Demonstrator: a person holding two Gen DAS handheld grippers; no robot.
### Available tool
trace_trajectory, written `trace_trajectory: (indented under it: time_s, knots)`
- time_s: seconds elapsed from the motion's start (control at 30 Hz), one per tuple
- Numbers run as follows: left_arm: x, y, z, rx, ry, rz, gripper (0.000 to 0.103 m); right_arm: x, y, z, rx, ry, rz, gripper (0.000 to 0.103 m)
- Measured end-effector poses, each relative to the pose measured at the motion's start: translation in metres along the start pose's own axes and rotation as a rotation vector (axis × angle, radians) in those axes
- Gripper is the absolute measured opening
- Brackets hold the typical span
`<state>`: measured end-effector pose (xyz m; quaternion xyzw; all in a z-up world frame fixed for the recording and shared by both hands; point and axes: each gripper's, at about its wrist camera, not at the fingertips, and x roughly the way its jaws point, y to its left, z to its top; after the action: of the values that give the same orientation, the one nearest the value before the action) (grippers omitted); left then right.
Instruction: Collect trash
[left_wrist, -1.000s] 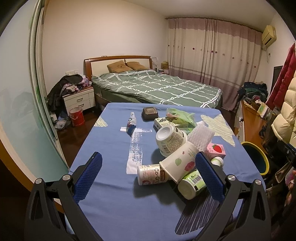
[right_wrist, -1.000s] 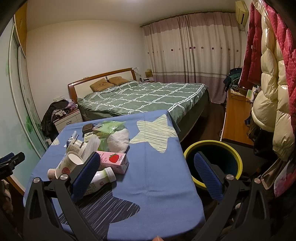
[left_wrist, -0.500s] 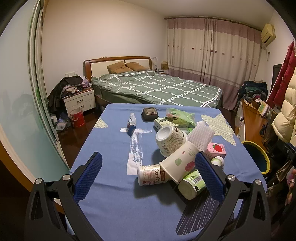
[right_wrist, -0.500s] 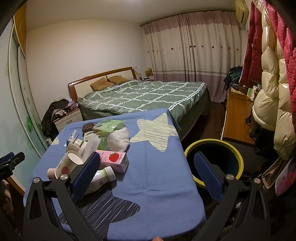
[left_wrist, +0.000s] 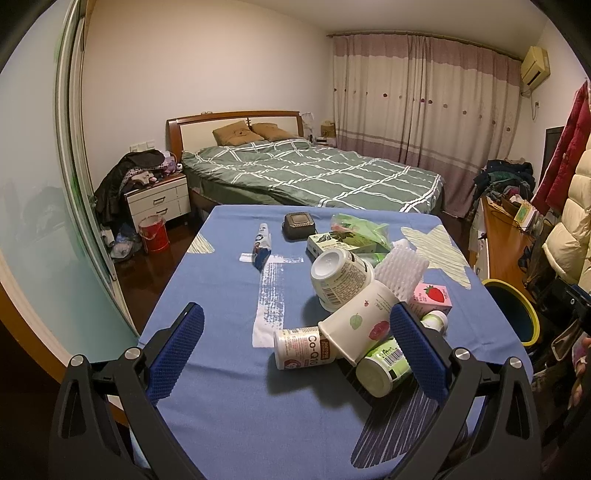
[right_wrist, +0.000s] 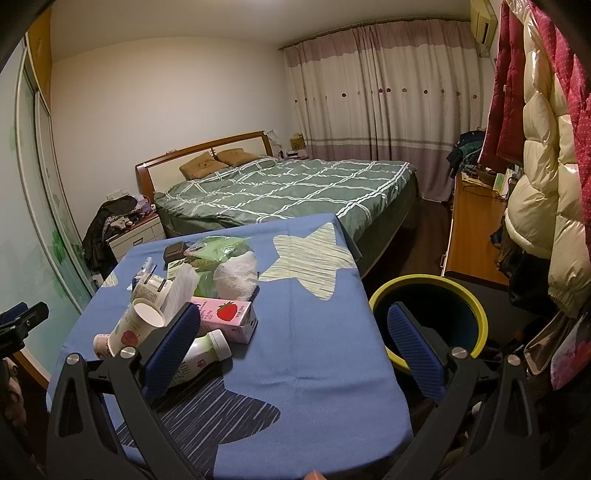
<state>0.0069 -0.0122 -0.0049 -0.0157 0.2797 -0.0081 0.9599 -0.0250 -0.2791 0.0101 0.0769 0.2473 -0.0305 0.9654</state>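
Observation:
A heap of trash lies on the blue tablecloth (left_wrist: 221, 369): a paper cup (left_wrist: 356, 323) (right_wrist: 135, 325), a Co-Q10 bottle (left_wrist: 301, 349), a green-label bottle (left_wrist: 382, 363) (right_wrist: 201, 350), a pink strawberry carton (left_wrist: 432, 295) (right_wrist: 225, 315), a white tub (left_wrist: 338, 275), foam netting (left_wrist: 400, 266), a green bag (left_wrist: 360, 229) and a tube (left_wrist: 262, 245). My left gripper (left_wrist: 295, 350) is open above the near table edge, the bottles in front of it. My right gripper (right_wrist: 293, 347) is open over the table's right side. A yellow-rimmed bin (right_wrist: 432, 317) (left_wrist: 511, 314) stands beside the table.
A bed with a green checked cover (left_wrist: 314, 173) stands behind the table. A white nightstand (left_wrist: 159, 199) and a red bucket (left_wrist: 153, 234) are at the left. A wooden desk (right_wrist: 472, 229) and hanging coats (right_wrist: 543, 147) line the right. A small dark box (left_wrist: 299, 223) sits far on the table.
Both views have shifted only slightly; the trash heap has not moved and both grippers remain open.

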Motion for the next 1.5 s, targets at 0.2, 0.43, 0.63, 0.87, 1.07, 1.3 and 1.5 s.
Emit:
trace_trajectory:
  time_s: [0.2, 0.43, 0.63, 0.87, 1.07, 1.3, 1.5]
  knots:
    - [0.000, 0.000, 0.000, 0.000, 0.000, 0.001, 0.099, 0.000, 0.000, 0.000, 0.001, -0.001, -0.002, 0.097]
    - [0.001, 0.000, 0.000, 0.001, 0.000, 0.001, 0.099, 0.000, 0.000, 0.000, 0.001, 0.003, -0.001, 0.097]
    - [0.002, 0.000, 0.000, 0.000, 0.003, 0.002, 0.099, 0.002, 0.001, 0.000, 0.003, 0.010, -0.001, 0.097]
    - [0.007, -0.002, -0.002, 0.004, 0.014, 0.002, 0.099, 0.005, -0.001, 0.000, 0.011, 0.018, -0.006, 0.097]
    - [0.014, 0.000, 0.002, 0.005, 0.008, 0.010, 0.099, 0.014, -0.002, 0.000, 0.007, 0.034, -0.010, 0.097]
    - [0.041, 0.014, 0.020, -0.018, -0.008, 0.042, 0.099, 0.037, 0.007, 0.000, -0.010, 0.066, 0.060, 0.097]
    - [0.078, 0.029, 0.045, -0.022, -0.024, 0.072, 0.099, 0.073, 0.023, 0.011, -0.029, 0.097, 0.122, 0.097]
